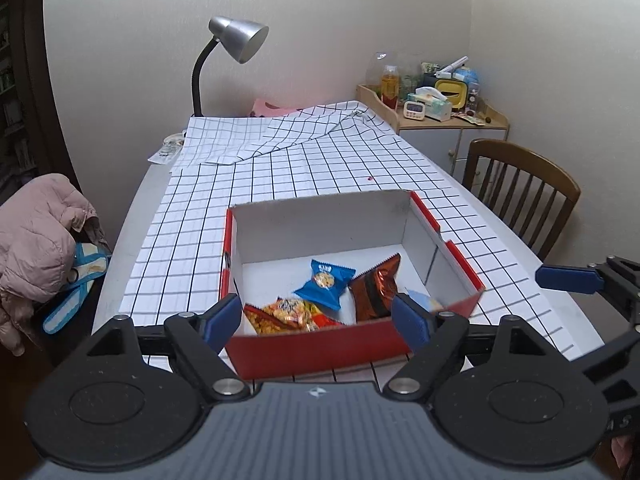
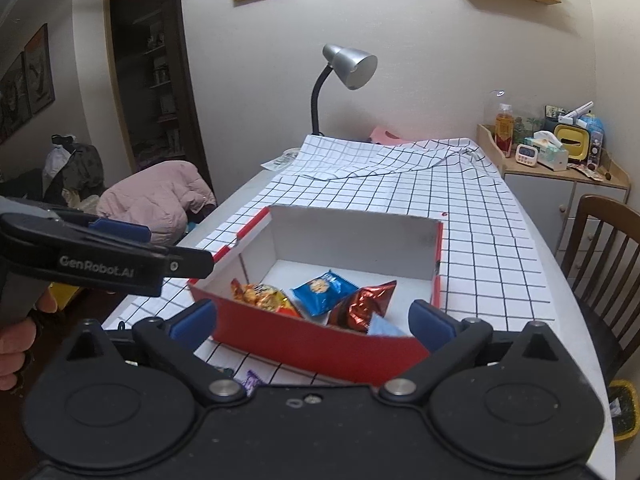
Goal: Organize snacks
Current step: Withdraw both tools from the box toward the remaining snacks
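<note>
snacks lie together in the near part of a red box (image 1: 312, 350), white inside, that sits on the checked tablecloth (image 1: 320, 168) of the table. nearest the front wall is an orange-yellow packet (image 1: 286, 312), with a pale blue packet (image 2: 384, 327) tucked in the near right corner. just behind them a blue cookie packet (image 1: 325, 284) lies in the middle, touching a shiny brown-red packet (image 1: 376, 288) on its right. the rest of the box floor is bare white.

the left gripper (image 1: 318, 318) hangs just before the box's front wall, jaws spread wide, nothing between them but the view of the box. the right gripper (image 2: 312, 320) stands the same way on its side, jaws wide apart and holding nothing; a purple wrapper (image 2: 252, 383) peeps out on the cloth under it.

farther back the cloth is folded over on itself. behind that stands a silver desk lamp (image 1: 236, 40) against the wall. a wooden chair (image 1: 520, 192) stands at the right, and a pink jacket (image 1: 40, 236) is heaped at the left.
</note>
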Available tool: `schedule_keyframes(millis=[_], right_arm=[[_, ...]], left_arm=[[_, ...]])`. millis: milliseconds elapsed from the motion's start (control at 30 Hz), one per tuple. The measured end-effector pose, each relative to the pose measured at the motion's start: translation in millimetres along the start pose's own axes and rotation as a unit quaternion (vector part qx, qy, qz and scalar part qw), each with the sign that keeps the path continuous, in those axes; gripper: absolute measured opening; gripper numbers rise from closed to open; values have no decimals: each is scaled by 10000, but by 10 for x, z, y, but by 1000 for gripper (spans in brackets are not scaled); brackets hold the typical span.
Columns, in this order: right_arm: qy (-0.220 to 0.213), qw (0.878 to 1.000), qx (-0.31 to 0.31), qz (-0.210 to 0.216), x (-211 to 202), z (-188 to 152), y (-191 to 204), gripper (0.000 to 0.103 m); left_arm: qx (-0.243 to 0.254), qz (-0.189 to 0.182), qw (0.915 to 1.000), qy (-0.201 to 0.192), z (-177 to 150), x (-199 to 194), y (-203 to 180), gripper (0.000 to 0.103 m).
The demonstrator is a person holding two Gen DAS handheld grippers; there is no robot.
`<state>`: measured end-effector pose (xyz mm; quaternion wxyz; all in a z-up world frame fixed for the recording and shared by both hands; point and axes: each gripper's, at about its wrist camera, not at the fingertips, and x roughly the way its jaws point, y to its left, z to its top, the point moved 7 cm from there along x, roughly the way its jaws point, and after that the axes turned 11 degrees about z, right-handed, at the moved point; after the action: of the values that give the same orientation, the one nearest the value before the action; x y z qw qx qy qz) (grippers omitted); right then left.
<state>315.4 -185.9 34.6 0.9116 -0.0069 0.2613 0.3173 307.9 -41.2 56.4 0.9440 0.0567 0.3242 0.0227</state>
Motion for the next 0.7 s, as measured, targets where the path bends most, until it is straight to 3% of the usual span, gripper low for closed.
schedule_keyframes(millis=[233, 700], right_arm=[[37, 9998, 12, 197, -88, -147, 139, 103], [226, 9983, 112, 518, -188, -482, 385, 103]], left_arm=[[-9, 55, 10000, -41, -263, -202, 144, 82], [-337, -18, 9988, 367, -803, -469, 430, 82]])
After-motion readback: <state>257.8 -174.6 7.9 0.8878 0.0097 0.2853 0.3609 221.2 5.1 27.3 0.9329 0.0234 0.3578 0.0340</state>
